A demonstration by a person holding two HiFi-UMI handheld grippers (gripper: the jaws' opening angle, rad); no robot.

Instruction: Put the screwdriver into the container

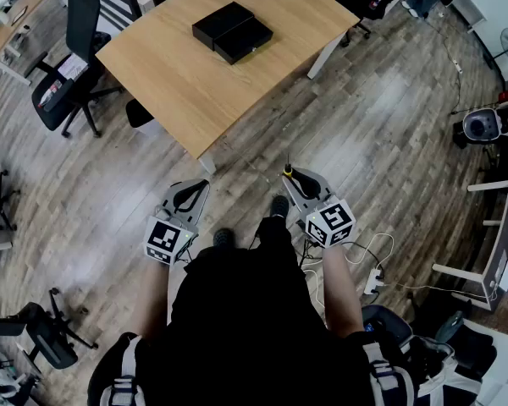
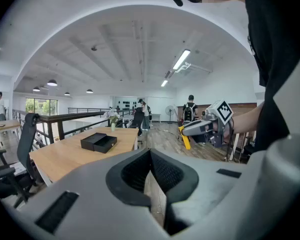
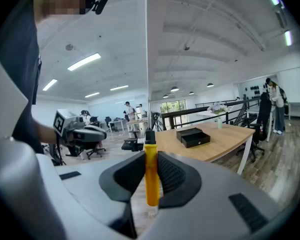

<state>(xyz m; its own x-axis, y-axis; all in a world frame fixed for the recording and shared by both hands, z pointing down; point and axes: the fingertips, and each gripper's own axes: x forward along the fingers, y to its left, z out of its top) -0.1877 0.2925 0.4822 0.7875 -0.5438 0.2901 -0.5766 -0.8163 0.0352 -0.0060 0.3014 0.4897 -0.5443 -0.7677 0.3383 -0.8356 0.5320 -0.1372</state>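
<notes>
Head view: your right hand-held gripper [image 1: 289,174] holds the yellow-handled screwdriver [image 3: 151,174]; the black open box container [image 1: 232,32] lies far off on the wooden bench [image 1: 169,79].

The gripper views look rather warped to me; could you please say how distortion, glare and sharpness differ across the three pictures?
Head view: evenly lit, soft glare on the wood floor, edges bent. Left gripper view: strong fisheye, dark corners, bright ceiling lights. Right gripper view: same bending, yellow screwdriver fairly sharp between the jaws.

Black clothes [image 1: 237,311] (black shoes [image 1: 223,238] too)
</notes>
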